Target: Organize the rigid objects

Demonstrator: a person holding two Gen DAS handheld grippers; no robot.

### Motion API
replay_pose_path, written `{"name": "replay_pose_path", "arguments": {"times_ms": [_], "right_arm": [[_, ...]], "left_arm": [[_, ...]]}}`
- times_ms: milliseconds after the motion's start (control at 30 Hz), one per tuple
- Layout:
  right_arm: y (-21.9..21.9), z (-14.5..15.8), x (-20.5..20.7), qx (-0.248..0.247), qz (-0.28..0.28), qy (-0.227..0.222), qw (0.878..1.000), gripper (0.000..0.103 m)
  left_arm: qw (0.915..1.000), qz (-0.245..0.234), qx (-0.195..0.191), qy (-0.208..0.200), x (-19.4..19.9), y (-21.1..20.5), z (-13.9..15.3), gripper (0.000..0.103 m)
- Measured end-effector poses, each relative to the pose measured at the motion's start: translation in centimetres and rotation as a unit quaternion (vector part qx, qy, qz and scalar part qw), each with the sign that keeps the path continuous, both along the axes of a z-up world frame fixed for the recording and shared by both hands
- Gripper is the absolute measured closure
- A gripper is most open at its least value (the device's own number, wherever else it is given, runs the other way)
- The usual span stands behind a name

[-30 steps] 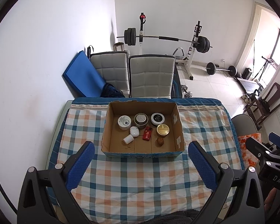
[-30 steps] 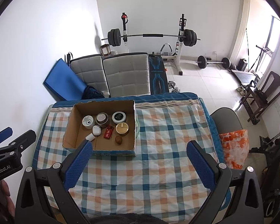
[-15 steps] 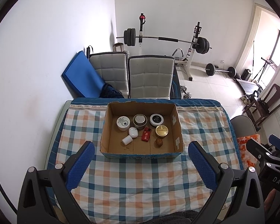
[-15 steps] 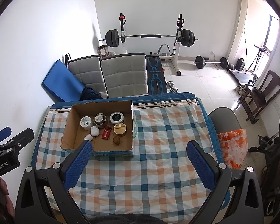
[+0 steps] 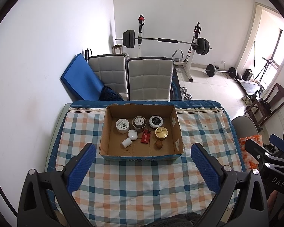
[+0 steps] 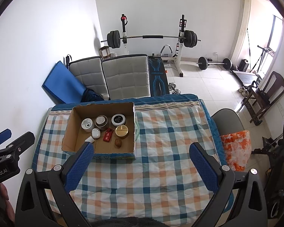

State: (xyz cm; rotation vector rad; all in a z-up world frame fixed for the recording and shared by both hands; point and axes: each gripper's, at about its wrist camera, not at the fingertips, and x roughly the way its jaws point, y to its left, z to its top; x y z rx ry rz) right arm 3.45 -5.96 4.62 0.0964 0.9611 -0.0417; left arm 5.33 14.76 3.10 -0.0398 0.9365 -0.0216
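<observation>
Cardboard box (image 5: pixel 142 154) sits beyond both wide-spread, seemingly empty hand-held grippers, left (image 5: pixel 142 167) and right (image 6: pixel 141 165).

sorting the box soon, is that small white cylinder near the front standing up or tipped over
Tipped over. The small white plastic cylinder lies on its side on the floor of the brown cardboard box, its round end facing the front-left corner.

Open cardboard box (image 5: pixel 141 154) sits far-centre on the checked cloth. Inside: three round tins along the back, gold-lidded tin (image 5: pixel 161 133) right, red packet (image 5: pixel 145 138), white earbud case (image 5: pixel 132 134), tipped white cap (image 5: pixel 126 142), walnut (image 5: pixel 158 144) nearest.
</observation>
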Motion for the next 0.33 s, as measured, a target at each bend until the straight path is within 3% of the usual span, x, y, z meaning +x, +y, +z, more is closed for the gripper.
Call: {"name": "replay_pose_path", "arguments": {"times_ms": [333], "right_arm": [[0.07,-0.1,0.1,-0.002,-0.004,-0.003,1.0,0.0]], "left_arm": [[1.0,-0.002,-0.004,-0.008,-0.22,0.23,0.32,0.0]]}}
